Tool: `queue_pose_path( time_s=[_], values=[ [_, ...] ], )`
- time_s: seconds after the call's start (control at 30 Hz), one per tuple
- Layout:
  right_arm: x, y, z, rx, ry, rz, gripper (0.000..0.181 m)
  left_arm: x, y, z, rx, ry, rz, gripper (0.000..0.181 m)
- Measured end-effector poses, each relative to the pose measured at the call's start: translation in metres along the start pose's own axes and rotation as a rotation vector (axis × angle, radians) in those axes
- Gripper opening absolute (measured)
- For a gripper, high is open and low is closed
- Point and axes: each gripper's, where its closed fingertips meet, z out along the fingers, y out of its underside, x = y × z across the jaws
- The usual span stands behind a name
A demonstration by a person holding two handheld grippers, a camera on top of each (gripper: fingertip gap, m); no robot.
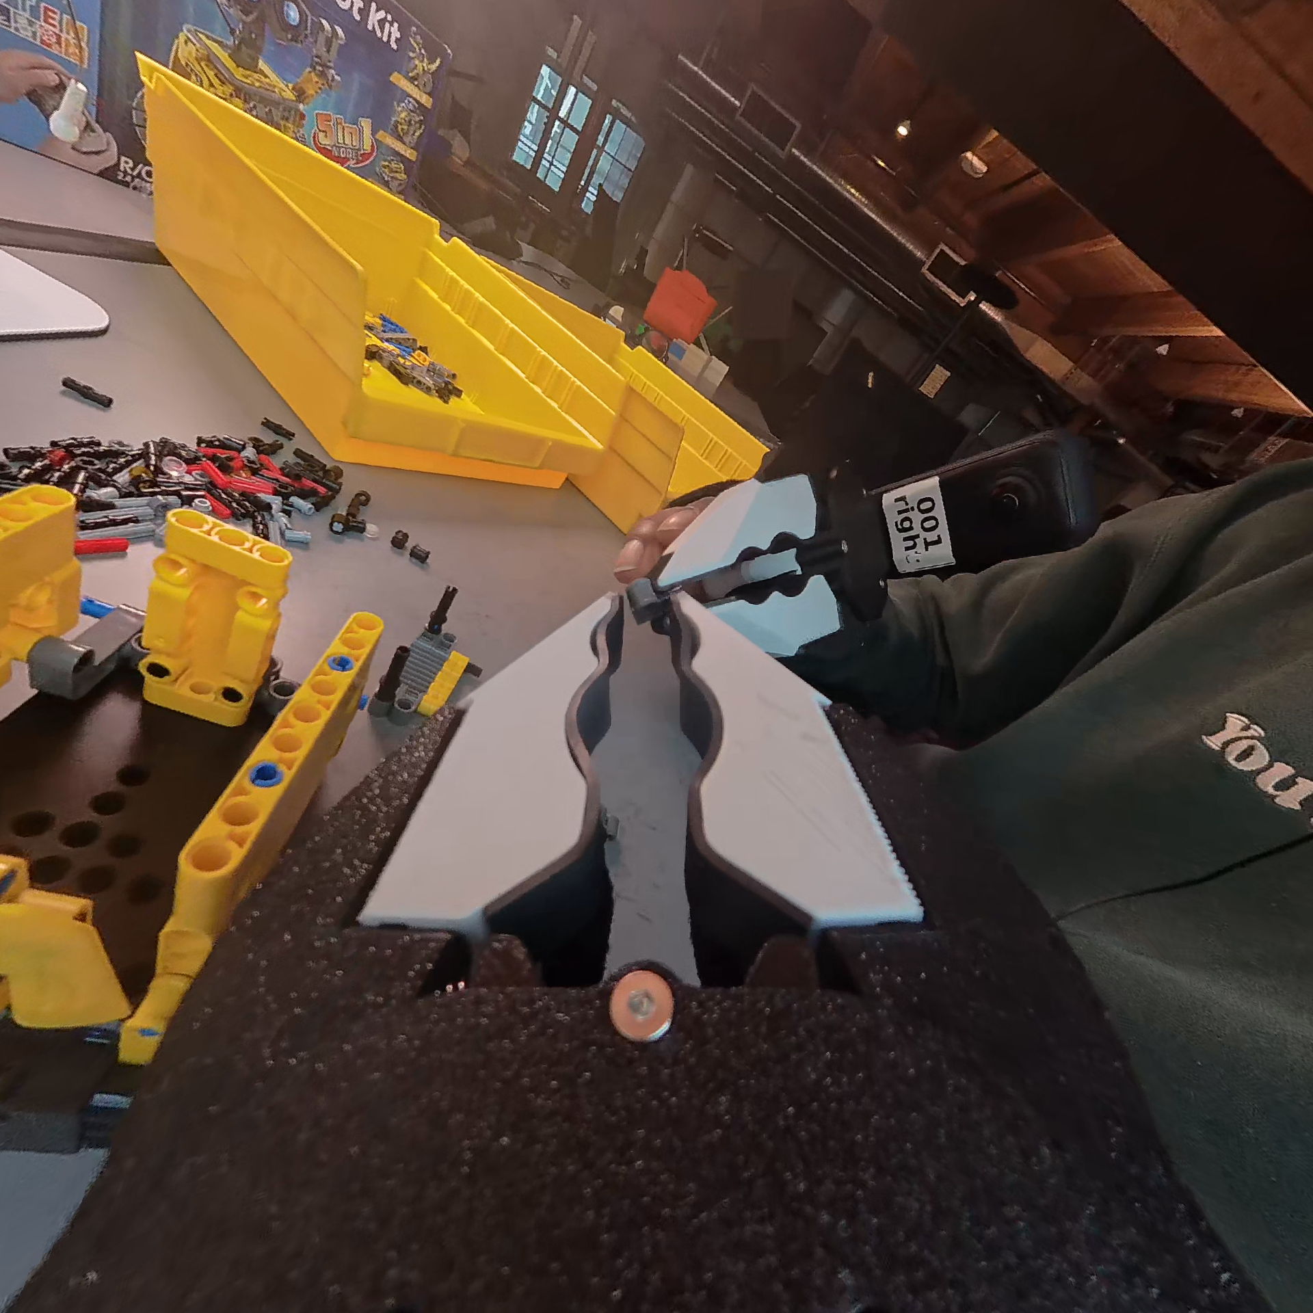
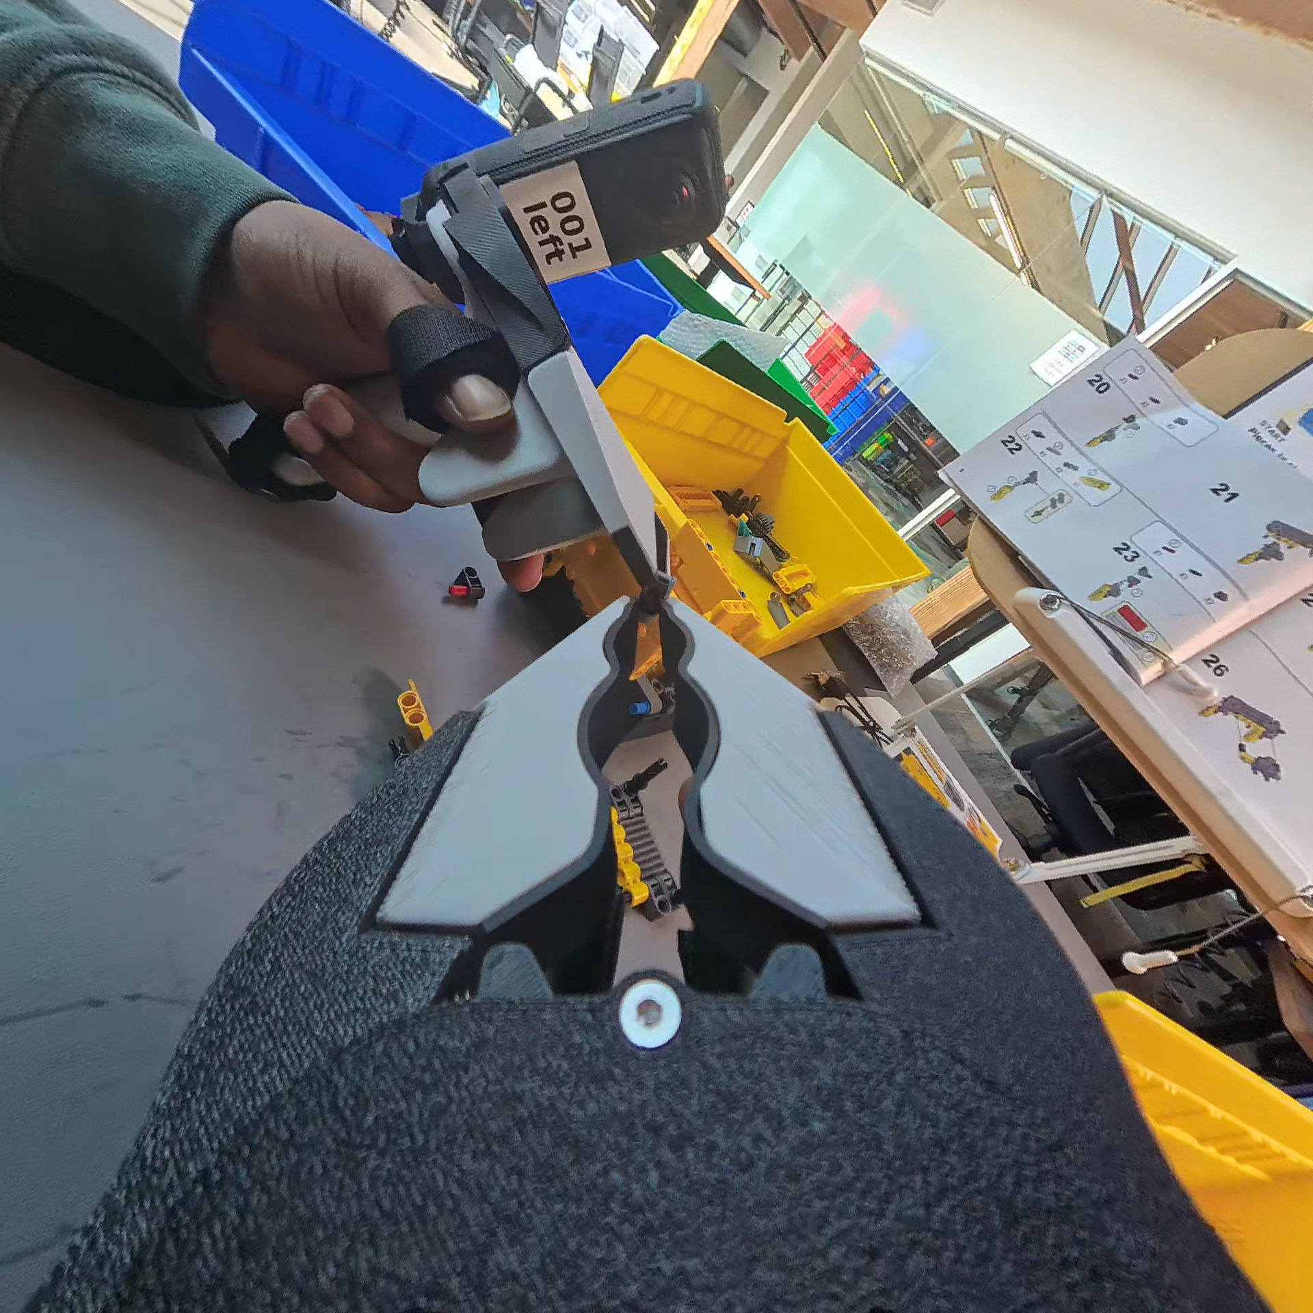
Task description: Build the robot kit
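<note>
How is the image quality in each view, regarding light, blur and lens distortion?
Left wrist view: dim, warm background, bright windows; the yellow bin bends from the wide lens; the left gripper base is soft. Right wrist view: much brighter, daylight washing out the glass wall; the table tilts strongly; the right gripper tips stay sharp.

grey tongs [image 1: 643, 604]; black textured mounts; silver screw [image 1: 641, 1007]; dark green sleeve [image 1: 1066, 625]

Printed writing is seen on a blue toy box [image 1: 298, 85], on white camera labels of the right gripper [image 1: 650, 604] and left gripper [image 2: 650, 593], on a green sleeve [image 1: 1265, 760], and numbered steps on an instruction sheet [image 2: 1151, 511].
</note>
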Motion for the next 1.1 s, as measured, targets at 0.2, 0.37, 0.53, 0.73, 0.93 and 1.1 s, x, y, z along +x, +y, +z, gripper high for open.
queue_pose_path(
  time_s=[0.2, 0.37, 0.53, 0.73, 0.93, 1.1],
  values=[
    [-0.003, -0.005, -0.003, 0.042, -0.004, -0.048, 0.005, 0.006, 0.001, -0.001, -0.003, 0.064, -0.060, 0.006],
    [-0.005, -0.022, -0.010, 0.162, -0.152, 0.269, 0.009, 0.019, -0.005, -0.005, 0.020, 0.113, 0.029, 0.005],
    [-0.003, -0.031, -0.015, 0.230, -0.247, 0.469, 0.012, 0.029, -0.008, -0.007, 0.042, 0.164, 0.068, 0.005],
    [-0.007, -0.034, -0.018, 0.241, -0.369, 0.646, 0.015, 0.035, -0.001, -0.004, 0.007, 0.188, 0.122, 0.005],
    [-0.013, -0.027, -0.018, 0.189, -0.469, 0.782, 0.018, 0.036, 0.003, -0.003, -0.022, 0.168, 0.192, 0.005],
    [-0.016, -0.024, -0.017, 0.163, -0.494, 0.801, 0.017, 0.035, 0.007, -0.002, -0.046, 0.152, 0.220, 0.005]
  ],
)
